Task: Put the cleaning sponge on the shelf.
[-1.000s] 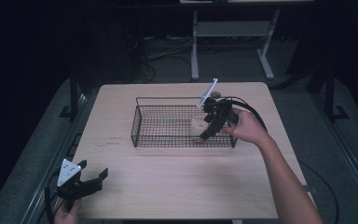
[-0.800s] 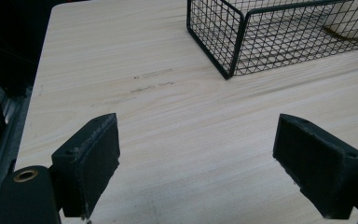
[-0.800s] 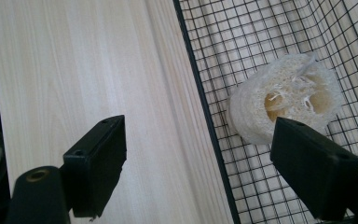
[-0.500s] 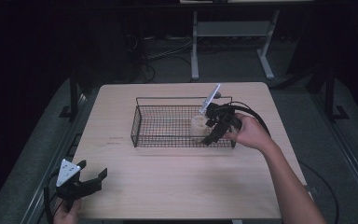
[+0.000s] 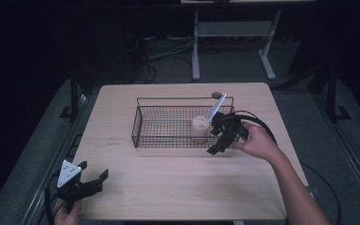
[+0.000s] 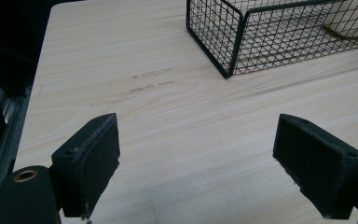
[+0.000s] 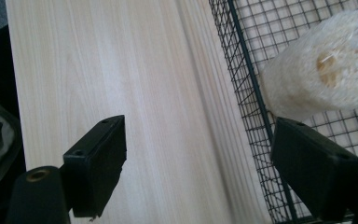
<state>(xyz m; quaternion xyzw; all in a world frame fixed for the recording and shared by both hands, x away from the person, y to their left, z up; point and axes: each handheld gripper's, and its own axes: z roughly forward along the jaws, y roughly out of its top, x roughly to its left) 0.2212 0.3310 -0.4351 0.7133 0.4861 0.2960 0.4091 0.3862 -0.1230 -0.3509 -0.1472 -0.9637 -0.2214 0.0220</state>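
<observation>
High view: a black wire basket [image 5: 168, 123] stands on the tabletop [image 5: 178, 187] toward its far side. A pale wrapped roll [image 5: 200, 128] sits inside the basket near its right end. The right gripper [image 5: 214, 149] is at the basket's near right corner, fingers spread with nothing between them, just beside the roll. The left gripper [image 5: 96, 177] rests at the tabletop's near left corner, well apart from the basket, fingers spread and empty.

Left gripper view: 2 black fingers [image 6: 91, 163] stand wide apart over bare wood; the basket's corner [image 6: 228, 70] lies ahead.

Right gripper view: the fingers [image 7: 98, 161] are spread; 1 is over the tabletop, the other by the basket's wall, with the roll [image 7: 317, 79] behind the mesh.
</observation>
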